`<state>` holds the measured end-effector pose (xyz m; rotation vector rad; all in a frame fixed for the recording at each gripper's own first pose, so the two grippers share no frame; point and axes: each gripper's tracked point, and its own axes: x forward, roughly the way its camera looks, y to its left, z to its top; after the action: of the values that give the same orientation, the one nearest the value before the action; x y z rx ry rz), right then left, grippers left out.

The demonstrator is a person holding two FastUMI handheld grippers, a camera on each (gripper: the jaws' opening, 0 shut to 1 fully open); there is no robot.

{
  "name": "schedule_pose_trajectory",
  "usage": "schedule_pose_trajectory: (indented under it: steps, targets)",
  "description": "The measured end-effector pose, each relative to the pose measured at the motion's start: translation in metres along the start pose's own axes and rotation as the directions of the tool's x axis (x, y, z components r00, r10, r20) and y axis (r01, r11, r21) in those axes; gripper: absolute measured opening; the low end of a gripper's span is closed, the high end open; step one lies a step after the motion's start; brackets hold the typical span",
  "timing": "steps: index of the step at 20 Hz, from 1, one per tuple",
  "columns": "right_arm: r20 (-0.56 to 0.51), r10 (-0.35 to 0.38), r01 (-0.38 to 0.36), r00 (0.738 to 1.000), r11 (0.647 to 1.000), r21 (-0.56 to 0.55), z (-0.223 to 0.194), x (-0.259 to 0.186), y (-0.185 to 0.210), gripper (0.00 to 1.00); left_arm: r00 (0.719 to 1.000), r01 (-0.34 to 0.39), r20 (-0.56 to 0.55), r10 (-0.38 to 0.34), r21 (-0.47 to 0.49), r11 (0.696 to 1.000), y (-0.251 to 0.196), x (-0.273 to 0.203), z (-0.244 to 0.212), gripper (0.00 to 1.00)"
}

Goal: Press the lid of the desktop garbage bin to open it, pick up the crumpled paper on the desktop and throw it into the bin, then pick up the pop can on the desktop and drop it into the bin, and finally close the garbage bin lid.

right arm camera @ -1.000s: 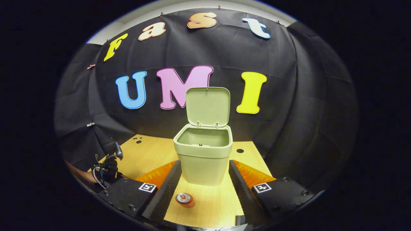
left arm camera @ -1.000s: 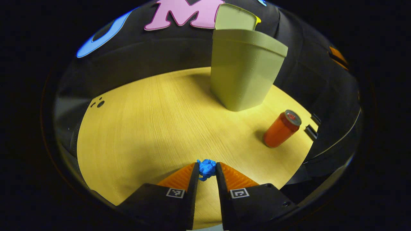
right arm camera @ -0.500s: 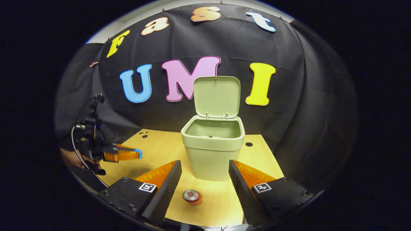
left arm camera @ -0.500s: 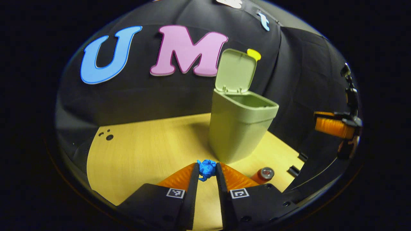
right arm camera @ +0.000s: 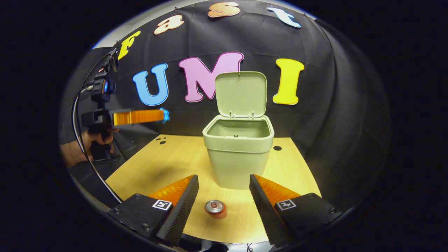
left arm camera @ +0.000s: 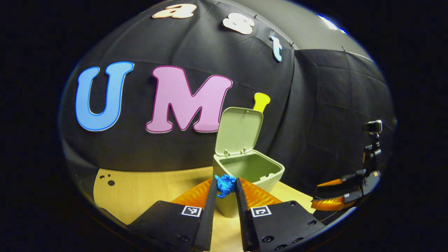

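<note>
The garbage bin (right arm camera: 238, 150) is standing on the tabletop (right arm camera: 168, 164) with its lid (right arm camera: 240, 93) tipped up against the booth wall, so the opening step looks done. The left gripper (left arm camera: 225, 189) is clamping the crumpled paper (left arm camera: 225, 184), a small blue wad, between the tips of its narrowly set jaws; in the right gripper view that gripper (right arm camera: 163, 116) is hanging in the air off to the side of the bin, above rim level and not yet over the mouth, with a hand (right arm camera: 91, 140) gripping its handle. The paper is waiting to be carried across and let go. The right gripper (right arm camera: 224, 190) is holding its jaws wide and empty, with the pop can (right arm camera: 216, 209) standing on the tabletop between them, untouched. Left to do, I judge: dropping the paper, binning the can, closing the lid.
</note>
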<state>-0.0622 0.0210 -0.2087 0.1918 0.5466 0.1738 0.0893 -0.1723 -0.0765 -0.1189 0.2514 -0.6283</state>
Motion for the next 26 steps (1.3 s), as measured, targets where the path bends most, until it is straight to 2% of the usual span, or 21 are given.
schedule_pose_trajectory:
  steps: [4, 5, 6, 9, 10, 13, 16, 17, 18, 20, 22, 23, 26]
  targets:
    - [-0.016, 0.005, -0.004, 1.0, 1.0, 0.026, -0.009, -0.002, 0.004, 0.92, 0.999, 0.046, 0.02, -0.047, 0.053, 0.998, -0.022, 0.037, 0.013, 0.36]
    - [-0.011, 0.005, -0.005, 1.0, 1.0, 0.027, -0.009, -0.004, 0.004, 0.92, 0.998, 0.057, 0.021, -0.058, 0.062, 0.996, -0.027, 0.046, 0.014, 0.33]
    - [0.003, 0.011, -0.011, 1.0, 1.0, 0.029, -0.006, -0.007, 0.005, 0.92, 0.997, 0.068, 0.023, -0.07, 0.069, 0.995, -0.034, 0.057, 0.016, 0.36]
    - [0.008, 0.002, -0.002, 1.0, 0.999, 0.042, -0.008, -0.012, -0.003, 0.92, 0.996, 0.087, 0.021, -0.089, 0.088, 0.992, -0.044, 0.08, 0.018, 0.36]
    - [0.002, -0.002, 0.002, 1.0, 0.999, 0.048, -0.01, -0.013, -0.006, 0.92, 0.996, 0.088, 0.014, -0.09, 0.095, 0.992, -0.047, 0.088, 0.015, 0.33]
    - [0.001, -0.018, 0.018, 1.0, 0.999, 0.048, -0.01, -0.013, -0.015, 0.98, 0.995, 0.095, -0.016, -0.094, 0.095, 0.991, -0.05, 0.111, 0.007, 0.36]
    - [-0.015, -0.024, 0.024, 1.0, 0.999, 0.023, -0.015, -0.012, -0.021, 0.98, 0.994, 0.09, -0.074, -0.084, 0.085, 0.992, -0.048, 0.13, -0.012, 0.36]
    - [-0.021, -0.026, 0.026, 0.999, 1.0, 0.013, -0.017, -0.01, -0.023, 0.98, 0.993, 0.087, -0.089, -0.08, 0.081, 0.993, -0.047, 0.137, -0.016, 0.33]
    - [-0.026, -0.023, 0.023, 0.999, 1.0, 0.009, -0.017, -0.01, -0.024, 0.98, 0.992, 0.087, -0.1, -0.079, 0.078, 0.993, -0.047, 0.141, -0.022, 0.36]
    - [-0.032, -0.02, 0.02, 0.999, 1.0, 0.01, -0.017, -0.007, -0.027, 0.98, 0.99, 0.086, -0.116, -0.076, 0.084, 0.993, -0.048, 0.148, -0.029, 0.37]
    - [-0.039, -0.011, 0.012, 0.999, 1.0, 0.013, -0.018, -0.004, -0.028, 0.98, 0.987, 0.098, -0.134, -0.085, 0.089, 0.991, -0.051, 0.154, -0.034, 0.34]
    - [-0.05, -0.001, 0.002, 0.999, 1.0, 0.018, -0.02, -0.001, -0.027, 0.98, 0.985, 0.108, -0.142, -0.094, 0.09, 0.99, -0.053, 0.155, -0.036, 0.38]
    - [-0.101, -0.007, 0.01, 0.995, 0.999, 0.032, -0.031, 0.004, -0.03, 0.99, 0.988, 0.1, -0.132, -0.085, 0.113, 0.989, -0.052, 0.159, -0.036, 0.41]
